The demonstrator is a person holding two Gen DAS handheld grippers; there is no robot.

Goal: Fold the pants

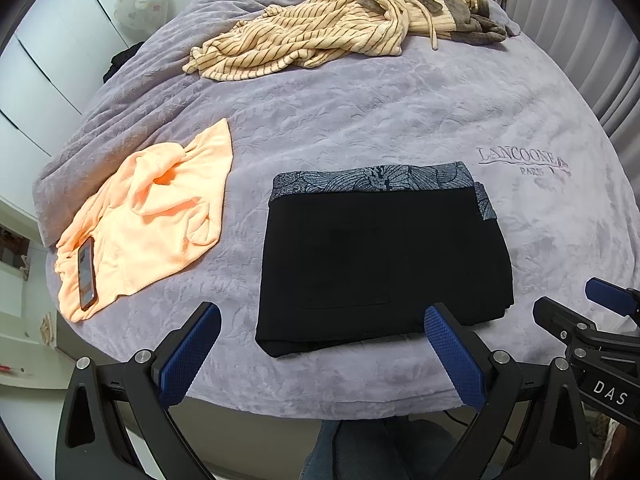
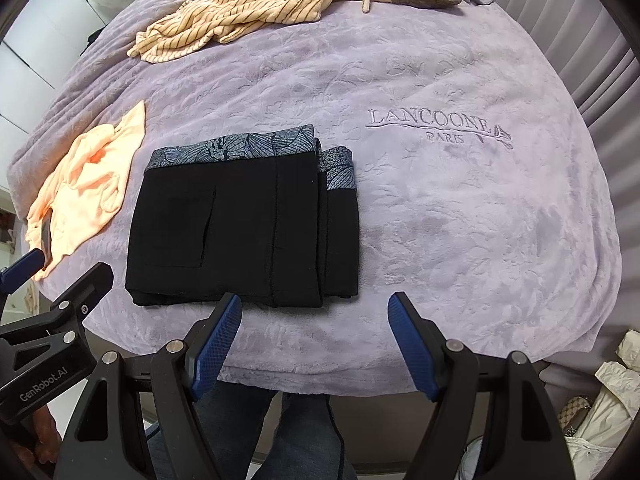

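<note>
Your black pants [image 2: 240, 224] lie folded into a rectangle near the bed's [image 2: 460, 220] front edge, an orange garment [image 1: 148, 216] toward its left edge. Your left gripper [image 1: 320, 352] and right gripper [image 2: 316, 344] hover with jaws apart, empty.

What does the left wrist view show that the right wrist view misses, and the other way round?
Only the left wrist view shows the whole phone lying on the orange garment. Only the right wrist view shows the white bags on the floor beside the bed. Both show the folded black pants, the striped garment, the purple blanket, and both claws, left and right, open and empty.
</note>
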